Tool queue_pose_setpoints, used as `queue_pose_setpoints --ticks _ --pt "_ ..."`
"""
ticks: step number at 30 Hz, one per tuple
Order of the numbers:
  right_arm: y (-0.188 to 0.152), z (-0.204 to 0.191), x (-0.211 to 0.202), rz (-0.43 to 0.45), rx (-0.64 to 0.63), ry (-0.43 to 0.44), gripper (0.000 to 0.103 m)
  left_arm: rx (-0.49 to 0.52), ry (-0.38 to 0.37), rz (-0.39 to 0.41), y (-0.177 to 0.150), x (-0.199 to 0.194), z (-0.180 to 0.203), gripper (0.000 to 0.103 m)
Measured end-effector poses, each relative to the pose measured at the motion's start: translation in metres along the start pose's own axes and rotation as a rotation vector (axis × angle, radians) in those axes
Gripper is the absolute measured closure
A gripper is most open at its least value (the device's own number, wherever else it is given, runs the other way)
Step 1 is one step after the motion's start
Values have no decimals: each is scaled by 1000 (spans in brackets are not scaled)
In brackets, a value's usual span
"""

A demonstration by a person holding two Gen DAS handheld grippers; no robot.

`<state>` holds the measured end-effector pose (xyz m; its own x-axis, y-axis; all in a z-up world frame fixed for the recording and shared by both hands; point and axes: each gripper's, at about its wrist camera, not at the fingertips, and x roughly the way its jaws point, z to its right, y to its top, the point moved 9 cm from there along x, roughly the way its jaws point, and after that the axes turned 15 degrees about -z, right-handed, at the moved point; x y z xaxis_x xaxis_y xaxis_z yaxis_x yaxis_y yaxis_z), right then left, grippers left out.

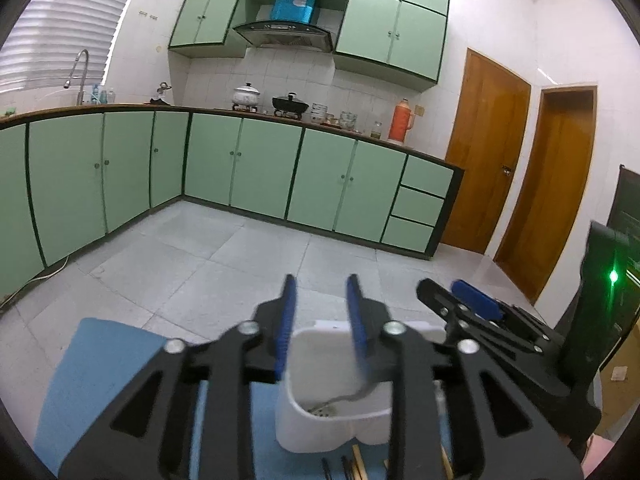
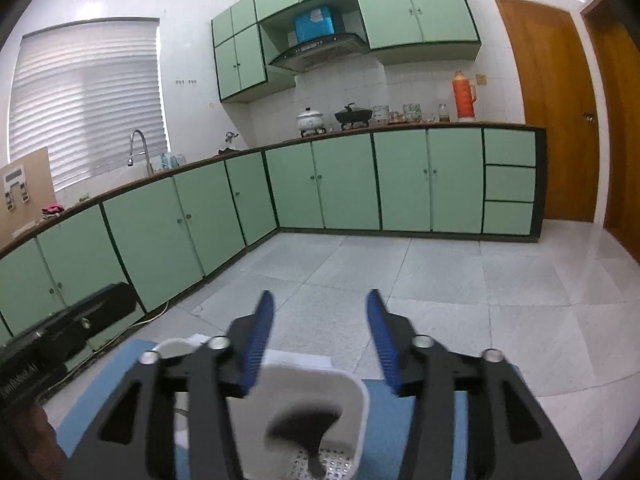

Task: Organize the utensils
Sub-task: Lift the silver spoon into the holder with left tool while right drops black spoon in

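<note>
White holder (image 1: 320, 424) on blue mat (image 1: 100, 360): landmark. L gripper (image 1: 320, 312) above holder, jaws narrowly apart, nothing between; metal spoon (image 1: 352, 394) lies in holder just below its pads. R gripper (image 2: 320, 334) above holder's other compartment, jaws wide, empty; black spoon (image 2: 308, 428) inside beneath. Chopsticks (image 1: 358, 466) on mat, near side of holder.

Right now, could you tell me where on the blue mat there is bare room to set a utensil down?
The blue mat is bare to the left of the white holder, out to its left edge; another bare strip lies right of the holder. It is crowded at the near edge, where chopsticks lie against the holder. A spoon sits inside.
</note>
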<state>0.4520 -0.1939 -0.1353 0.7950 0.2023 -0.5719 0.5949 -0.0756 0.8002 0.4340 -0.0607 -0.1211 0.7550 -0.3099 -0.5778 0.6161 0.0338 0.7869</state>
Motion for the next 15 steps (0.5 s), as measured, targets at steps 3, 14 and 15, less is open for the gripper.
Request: queue_pose_setpoints --ticks 3,14,15 --pt "-5 3 -10 9 18 6 50 -14 11 14 -3 -11 -5 63" --pt "-46 34 -94 14 100 -17 36 -35 13 -2 -39 -69 -3 31" --pt "-53 36 -101 4 107 -20 35 -29 14 -13 -48 -74 -1 29"
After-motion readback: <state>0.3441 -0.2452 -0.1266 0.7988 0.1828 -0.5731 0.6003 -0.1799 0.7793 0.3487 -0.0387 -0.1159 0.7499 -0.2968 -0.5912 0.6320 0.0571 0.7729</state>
